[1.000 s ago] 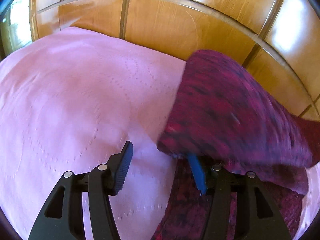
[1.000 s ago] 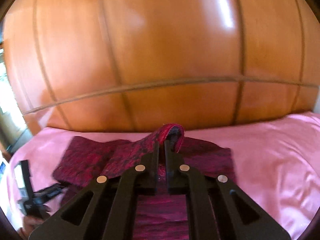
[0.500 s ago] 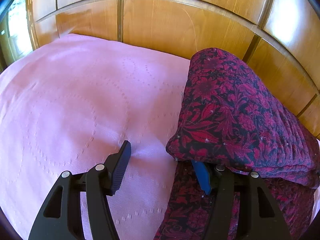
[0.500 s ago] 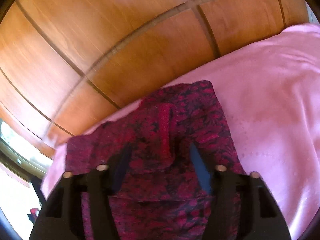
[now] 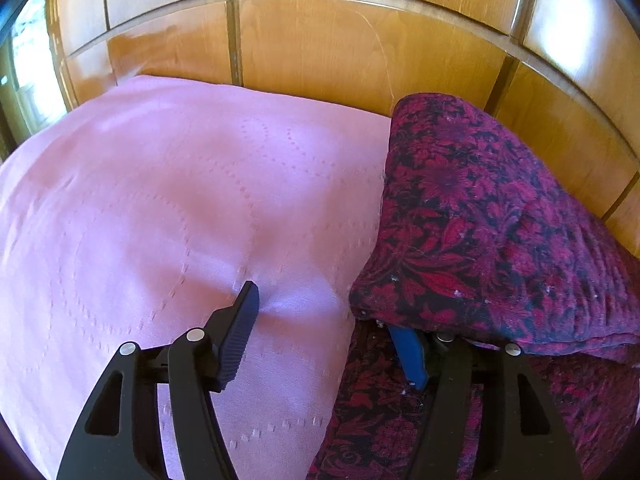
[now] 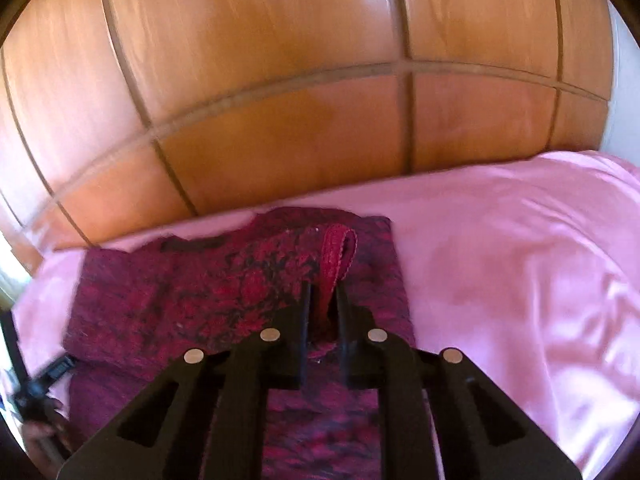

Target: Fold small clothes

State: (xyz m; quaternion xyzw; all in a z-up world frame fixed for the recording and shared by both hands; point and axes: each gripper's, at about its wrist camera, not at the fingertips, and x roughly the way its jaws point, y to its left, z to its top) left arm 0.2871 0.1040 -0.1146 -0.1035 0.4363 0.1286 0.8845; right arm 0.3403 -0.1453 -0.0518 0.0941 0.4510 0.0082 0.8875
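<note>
We see the floral garment (image 6: 224,296) lying on the pink bedspread (image 5: 160,208), its red strap (image 6: 334,264) pinched in our right gripper (image 6: 322,300). The left gripper (image 5: 328,332) is opening — bare spread left of it, one finger hidden under a folded edge.

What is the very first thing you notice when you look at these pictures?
The dark red and black flower-patterned garment jumps out, lying on the pale pink stitched bedspread in front of shiny orange-brown wooden panels. The right gripper has its jaws pinched on the garment's bright red trim loop. The left gripper has jaws opening, one finger tucked under the cloth's folded edge.
</note>
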